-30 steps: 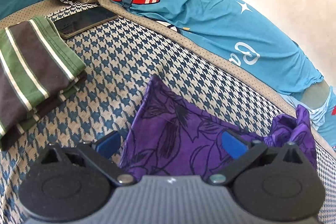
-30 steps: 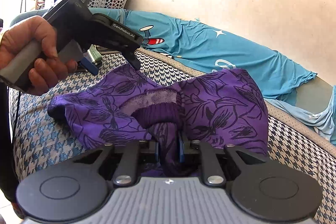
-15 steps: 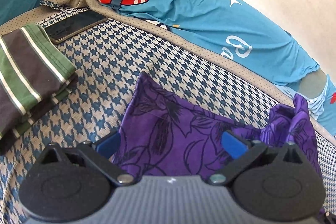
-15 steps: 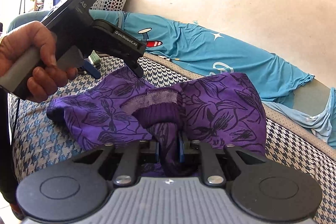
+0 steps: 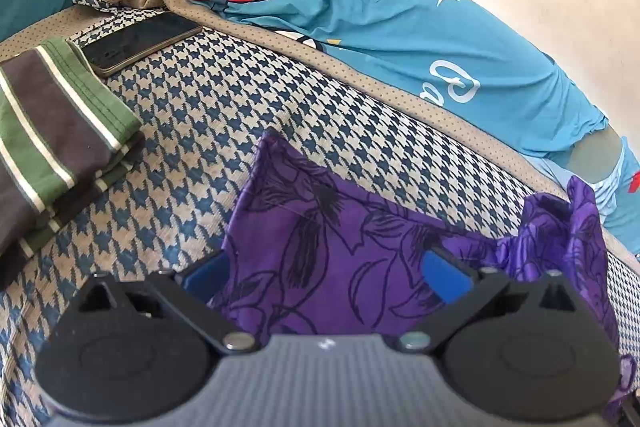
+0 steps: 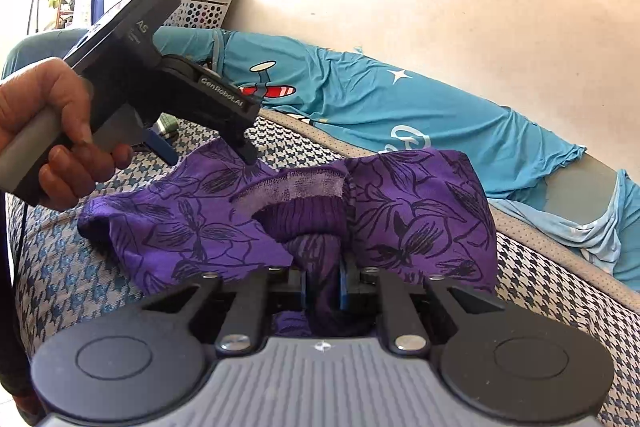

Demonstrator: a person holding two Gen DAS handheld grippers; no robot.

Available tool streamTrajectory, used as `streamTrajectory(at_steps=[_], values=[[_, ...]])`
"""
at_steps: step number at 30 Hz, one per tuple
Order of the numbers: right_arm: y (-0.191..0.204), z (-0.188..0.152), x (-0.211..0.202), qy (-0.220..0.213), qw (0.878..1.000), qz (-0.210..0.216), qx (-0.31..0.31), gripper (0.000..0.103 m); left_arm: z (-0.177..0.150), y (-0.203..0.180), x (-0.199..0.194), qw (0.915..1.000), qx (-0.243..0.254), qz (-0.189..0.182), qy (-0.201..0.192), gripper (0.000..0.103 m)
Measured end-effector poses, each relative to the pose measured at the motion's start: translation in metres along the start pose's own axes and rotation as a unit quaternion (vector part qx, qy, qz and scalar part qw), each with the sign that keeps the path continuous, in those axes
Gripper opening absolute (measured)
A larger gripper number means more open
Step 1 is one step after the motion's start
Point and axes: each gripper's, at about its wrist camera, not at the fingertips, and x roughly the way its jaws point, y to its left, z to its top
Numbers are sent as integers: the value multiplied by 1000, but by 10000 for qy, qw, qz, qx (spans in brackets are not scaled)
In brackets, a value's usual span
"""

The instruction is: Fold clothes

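A purple cloth with a black flower print lies on the houndstooth bed cover. My left gripper stands open over its near corner, blue pads wide apart with the cloth lying flat between them. In the right wrist view a hand holds that left gripper, its dark fingertip resting on the purple cloth. My right gripper is shut on a bunched fold of the cloth, which rises in a hump in front of it.
A folded green, brown and white striped garment sits at the left, a dark phone beside it. A blue airplane-print garment stretches along the wall. A white basket stands at the back.
Almost nothing: both views shift only slightly. The right gripper stays shut on the purple fold and the left stays open over the cloth.
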Motion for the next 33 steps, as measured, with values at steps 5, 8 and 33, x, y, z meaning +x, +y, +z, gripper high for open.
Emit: streamTrajectory(at_steps=[5, 8, 33], values=[[-21, 4, -9, -94, 9990, -269, 356, 13, -1, 0, 1, 10000, 2, 1, 18, 103], [-43, 6, -19, -196, 9950, -477, 861, 12, -1, -1, 1, 10000, -8, -4, 25, 103], [-173, -17, -71, -881, 8858, -1527, 4293, 10, -1, -2, 2, 10000, -31, -17, 56, 103]])
